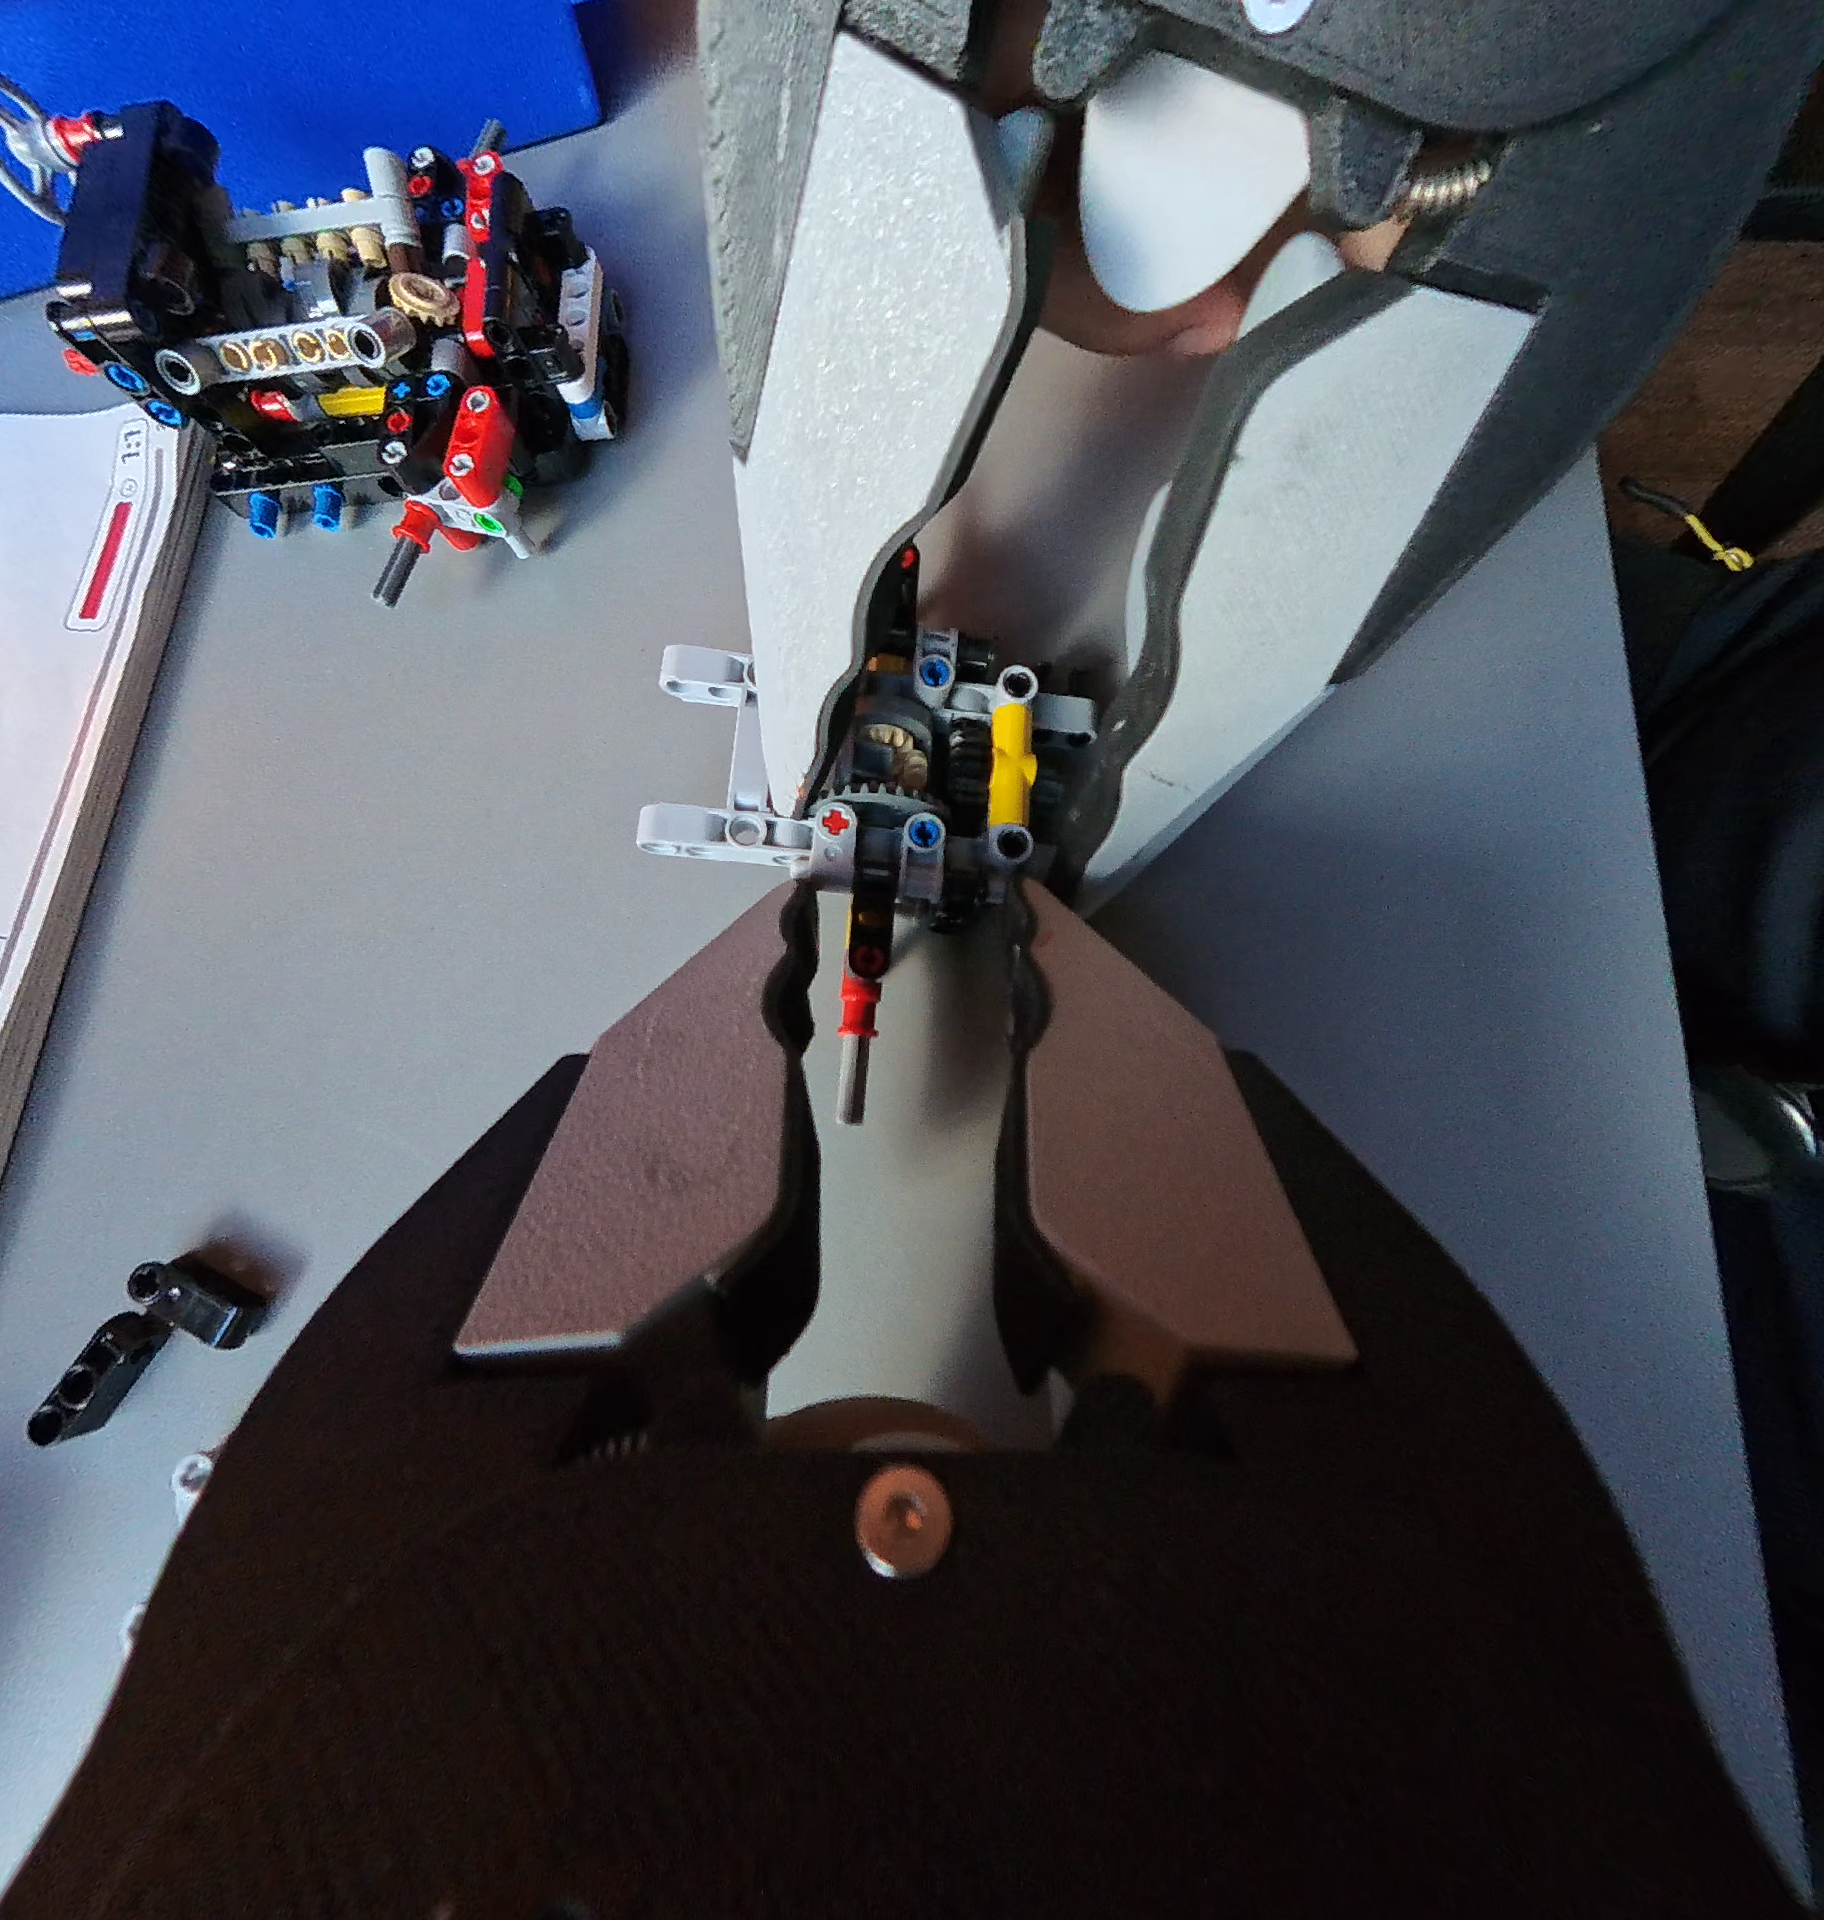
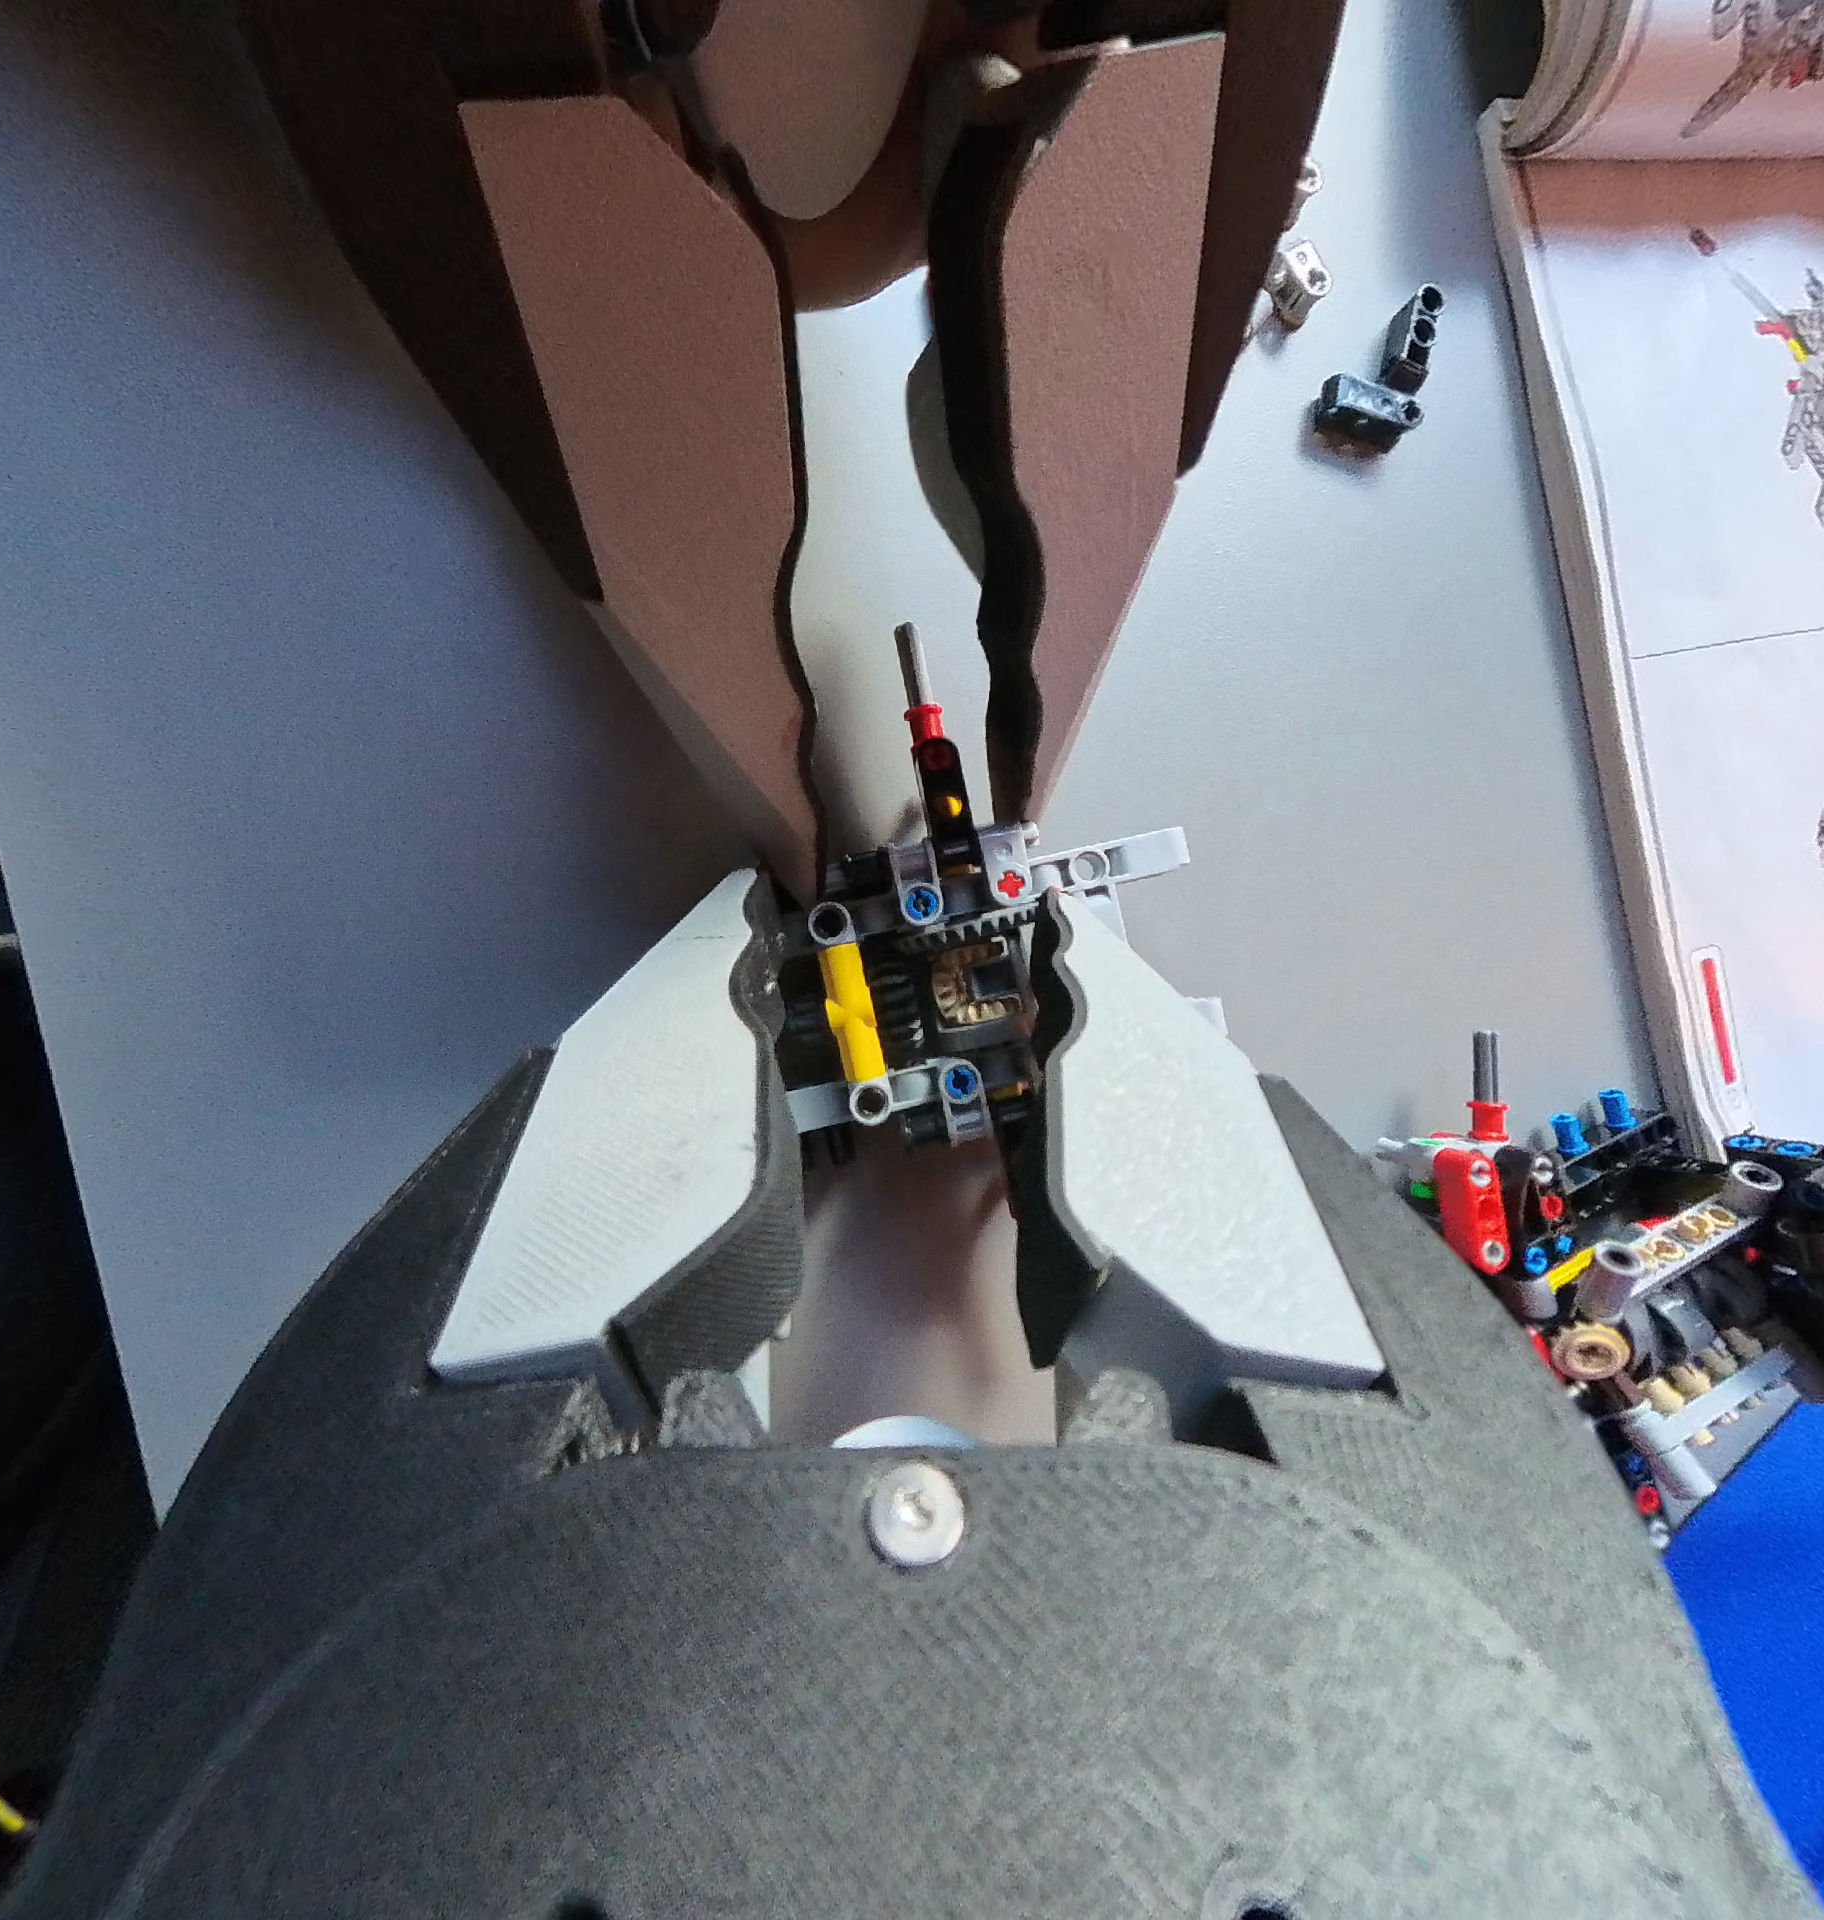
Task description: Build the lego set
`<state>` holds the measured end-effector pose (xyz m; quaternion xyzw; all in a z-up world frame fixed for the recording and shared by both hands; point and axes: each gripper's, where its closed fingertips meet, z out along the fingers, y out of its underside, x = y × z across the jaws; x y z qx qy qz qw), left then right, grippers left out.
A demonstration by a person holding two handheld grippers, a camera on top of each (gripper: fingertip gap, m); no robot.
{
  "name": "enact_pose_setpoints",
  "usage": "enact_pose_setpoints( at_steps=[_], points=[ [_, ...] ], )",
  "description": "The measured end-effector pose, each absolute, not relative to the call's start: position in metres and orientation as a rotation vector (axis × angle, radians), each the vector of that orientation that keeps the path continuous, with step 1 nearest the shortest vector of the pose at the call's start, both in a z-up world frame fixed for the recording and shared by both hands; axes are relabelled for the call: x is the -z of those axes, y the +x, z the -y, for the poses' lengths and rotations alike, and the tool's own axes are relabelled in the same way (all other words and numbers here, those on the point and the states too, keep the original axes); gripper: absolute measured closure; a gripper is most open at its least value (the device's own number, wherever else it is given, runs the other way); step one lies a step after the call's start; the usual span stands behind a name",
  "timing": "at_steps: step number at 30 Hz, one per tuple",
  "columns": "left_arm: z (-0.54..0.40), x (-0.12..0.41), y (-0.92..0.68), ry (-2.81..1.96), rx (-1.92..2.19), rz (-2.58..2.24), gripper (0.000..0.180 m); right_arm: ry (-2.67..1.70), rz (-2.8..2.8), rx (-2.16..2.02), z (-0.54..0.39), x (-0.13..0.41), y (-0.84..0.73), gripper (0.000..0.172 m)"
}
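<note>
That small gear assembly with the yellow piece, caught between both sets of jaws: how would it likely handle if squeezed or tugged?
The gear assembly is probably light and stiff, being clipped plastic beams. Its thin axle and pale side frame stick out, so they could likely snag or pop off.

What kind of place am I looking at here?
Probably a hobby or work desk for building a brick model: a grey tabletop, an open instruction booklet, and a half-built black, red and grey toy-brick assembly.

Two brick assemblies (image 1: 929,779) (image 1: 336,332), two grippers (image 1: 903,904) (image 2: 903,997)
</note>
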<state>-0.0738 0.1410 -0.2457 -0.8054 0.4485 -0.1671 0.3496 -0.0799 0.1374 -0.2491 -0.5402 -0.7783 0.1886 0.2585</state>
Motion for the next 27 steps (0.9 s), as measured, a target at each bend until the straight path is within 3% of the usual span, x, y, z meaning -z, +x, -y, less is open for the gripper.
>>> enact_pose_setpoints(
  at_steps=[27],
  points=[
    [-0.151, 0.245, -0.079, -2.118, 0.418, -0.922, 0.155, -1.499, 1.967, -0.609, -0.149, 0.249, -0.086, 0.126]
  ],
)
